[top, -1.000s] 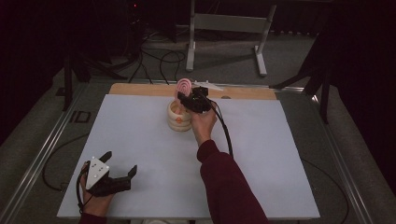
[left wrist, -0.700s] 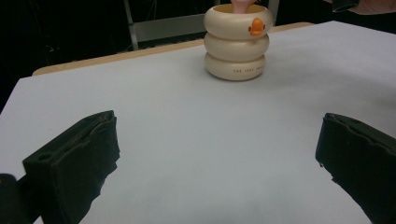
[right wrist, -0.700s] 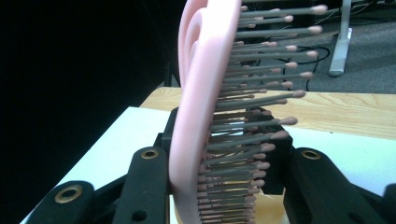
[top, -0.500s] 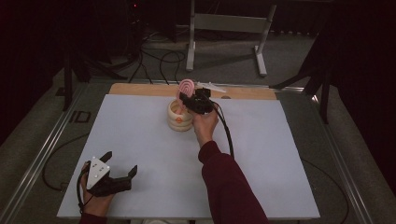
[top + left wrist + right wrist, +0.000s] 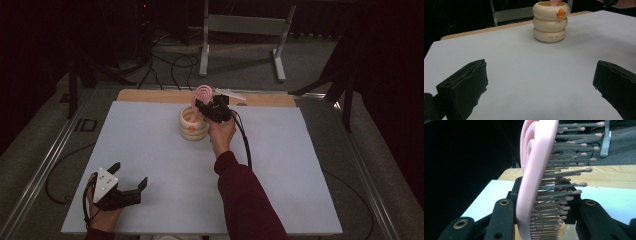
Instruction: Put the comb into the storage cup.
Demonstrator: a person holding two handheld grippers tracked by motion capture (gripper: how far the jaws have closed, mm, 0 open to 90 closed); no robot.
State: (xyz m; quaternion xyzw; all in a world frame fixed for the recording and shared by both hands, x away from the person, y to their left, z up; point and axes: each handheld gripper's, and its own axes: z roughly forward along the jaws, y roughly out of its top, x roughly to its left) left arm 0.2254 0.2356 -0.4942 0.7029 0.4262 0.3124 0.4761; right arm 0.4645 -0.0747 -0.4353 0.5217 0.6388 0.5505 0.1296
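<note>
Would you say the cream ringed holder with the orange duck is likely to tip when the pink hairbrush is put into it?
Possibly. The cream ringed holder looks light and plastic, taller than wide, so a sideways nudge might rock it. The pink hairbrush, clamped in the right gripper, looks stiff and long, adding leverage.

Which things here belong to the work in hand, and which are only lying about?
Part of the work:
- pink hairbrush, clamped in the right tool
- cream ringed holder below it

Lying about:
- left tool, open, resting on the white table
- metal stand on the floor
</note>
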